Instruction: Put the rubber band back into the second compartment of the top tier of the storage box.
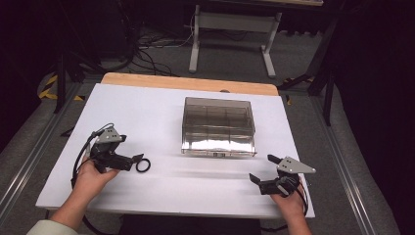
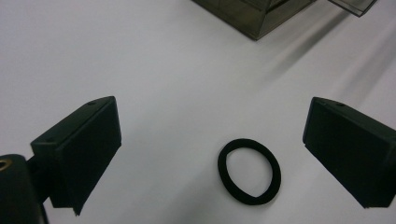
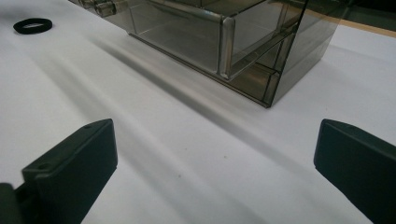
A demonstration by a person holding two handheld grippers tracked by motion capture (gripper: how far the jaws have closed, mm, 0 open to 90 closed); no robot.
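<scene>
Left gripper view is showing the flat black rubber ring lying on the white surface between the left gripper's jaws, nearer the right-hand one, untouched. Both jaws are standing wide apart, grasping nothing.

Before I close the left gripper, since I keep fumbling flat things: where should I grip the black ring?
Pinch the black ring across one side of its band, coming from above with the open left gripper. It lies flat on the table, so level jaws find no edge.
</scene>
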